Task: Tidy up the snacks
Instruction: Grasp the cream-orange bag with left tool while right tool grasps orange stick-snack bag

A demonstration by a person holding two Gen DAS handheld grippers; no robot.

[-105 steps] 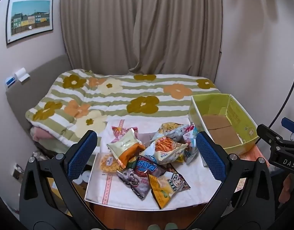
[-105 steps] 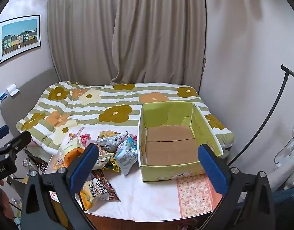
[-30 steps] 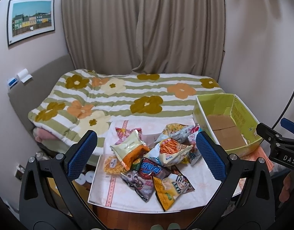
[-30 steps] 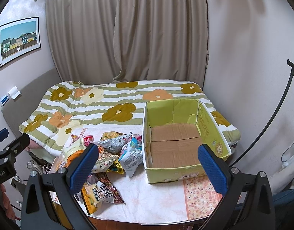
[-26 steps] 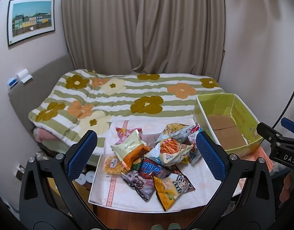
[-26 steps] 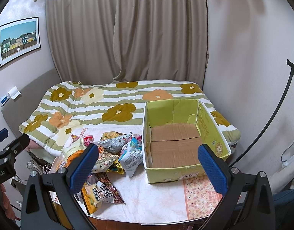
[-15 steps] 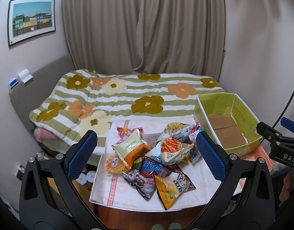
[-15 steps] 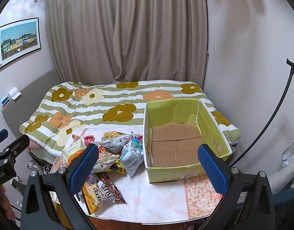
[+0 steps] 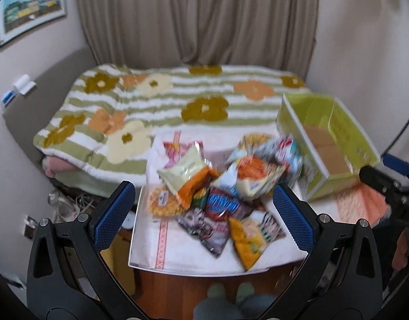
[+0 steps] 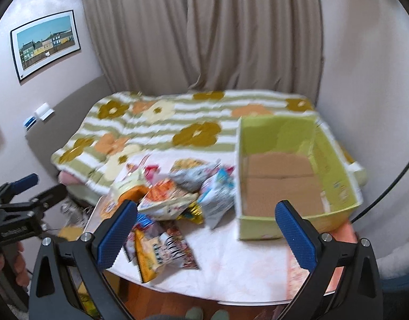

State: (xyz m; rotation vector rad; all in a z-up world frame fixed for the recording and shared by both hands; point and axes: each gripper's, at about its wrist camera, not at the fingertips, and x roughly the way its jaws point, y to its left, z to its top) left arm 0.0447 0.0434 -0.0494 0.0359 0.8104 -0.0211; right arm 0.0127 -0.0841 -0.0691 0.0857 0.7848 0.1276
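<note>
Both frames motion-blurred. My left gripper point(image 9: 204, 213) and right gripper point(image 10: 205, 228) are spread wide, holding nothing. The snack bags point(image 9: 217, 186) lie heaped on the white cloth-covered table point(image 10: 244, 261), just left of the empty green box point(image 10: 335, 173). I judge it best to take a top bag first, pinching a crimped edge. A floral bed point(image 10: 156, 128) and curtains point(image 10: 204, 32) lie behind.

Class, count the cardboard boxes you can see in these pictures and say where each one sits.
1. A single green box sits open on the right side of the table, beside the pile of snack bags. Nothing is inside it yet. Both grippers hang open above the table.
</note>
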